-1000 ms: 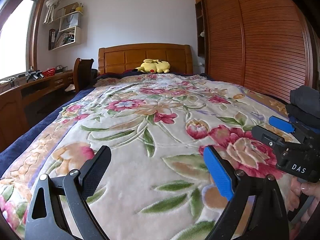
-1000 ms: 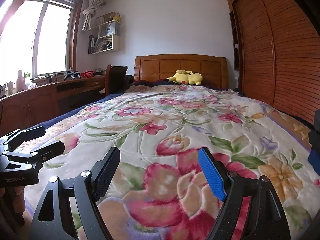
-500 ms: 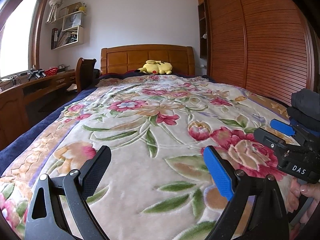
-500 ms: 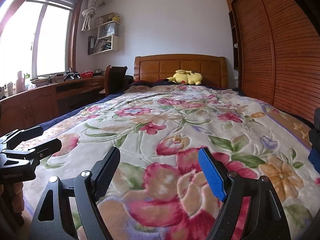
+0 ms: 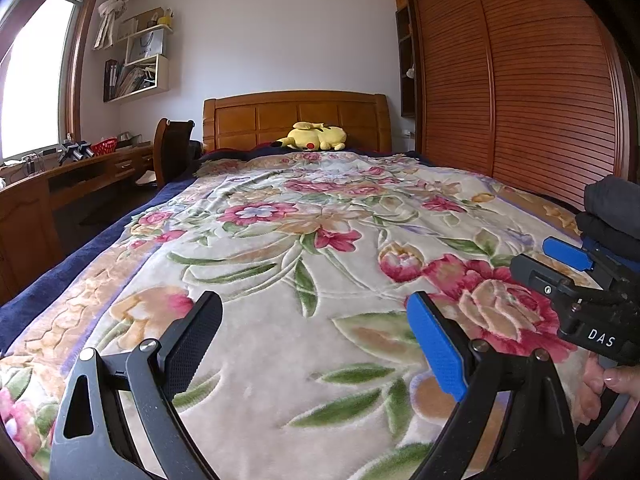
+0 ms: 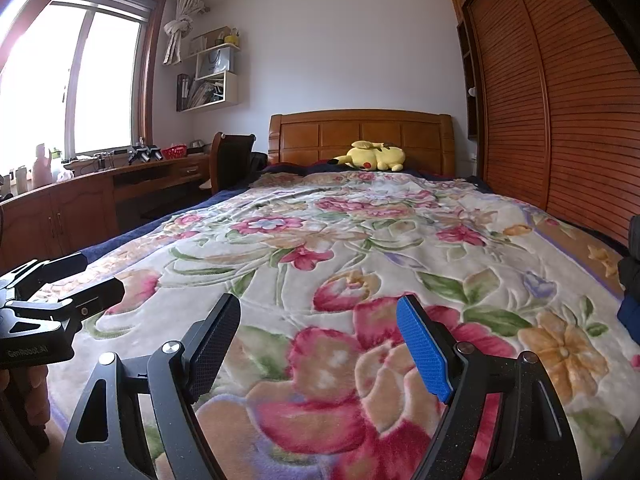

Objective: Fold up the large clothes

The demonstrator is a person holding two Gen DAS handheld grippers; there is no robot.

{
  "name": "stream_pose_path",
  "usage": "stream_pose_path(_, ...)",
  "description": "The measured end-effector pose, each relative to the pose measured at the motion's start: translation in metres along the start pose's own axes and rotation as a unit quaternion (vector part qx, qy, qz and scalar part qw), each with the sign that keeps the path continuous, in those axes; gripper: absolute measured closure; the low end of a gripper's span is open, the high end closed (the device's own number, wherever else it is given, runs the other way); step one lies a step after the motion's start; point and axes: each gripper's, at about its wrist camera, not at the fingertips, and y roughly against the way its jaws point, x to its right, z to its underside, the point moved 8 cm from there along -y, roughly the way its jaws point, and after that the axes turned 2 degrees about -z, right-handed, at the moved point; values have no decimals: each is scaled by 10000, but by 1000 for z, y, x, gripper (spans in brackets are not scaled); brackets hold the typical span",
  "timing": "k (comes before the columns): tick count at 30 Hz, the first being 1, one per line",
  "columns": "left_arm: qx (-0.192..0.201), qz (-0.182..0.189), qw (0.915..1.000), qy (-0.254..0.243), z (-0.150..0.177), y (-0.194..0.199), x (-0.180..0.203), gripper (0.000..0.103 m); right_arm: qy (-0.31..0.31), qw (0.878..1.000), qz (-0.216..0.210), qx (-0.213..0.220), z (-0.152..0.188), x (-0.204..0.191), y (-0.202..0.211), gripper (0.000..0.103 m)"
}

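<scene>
A stack of dark folded clothes (image 5: 612, 208) sits at the bed's right edge, cut off by the frame; in the right wrist view the clothes (image 6: 631, 268) show only as a dark sliver with a blue piece below. My left gripper (image 5: 316, 336) hovers open over the floral blanket (image 5: 304, 248) with nothing between its black and blue pads. My right gripper (image 6: 320, 344) is open too, empty, low over the same blanket (image 6: 360, 240). Each sees the other: the right gripper (image 5: 536, 258) sits just left of the clothes, held by a hand (image 5: 612, 384), and the left gripper (image 6: 100, 274) is at the bed's left side.
A yellow plush toy (image 5: 314, 138) lies against the wooden headboard (image 5: 296, 116). A wooden desk (image 6: 92, 196) and a chair (image 6: 230, 160) line the left side below the window. Slatted wardrobe doors (image 5: 520, 92) run along the right.
</scene>
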Motion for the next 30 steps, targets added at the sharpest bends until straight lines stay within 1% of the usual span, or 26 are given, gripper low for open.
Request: stream_pose_path(30, 37, -28, 10000, -2, -3, 2, -3, 9, -7, 10000, -3, 23, 0, 0, 0, 21)
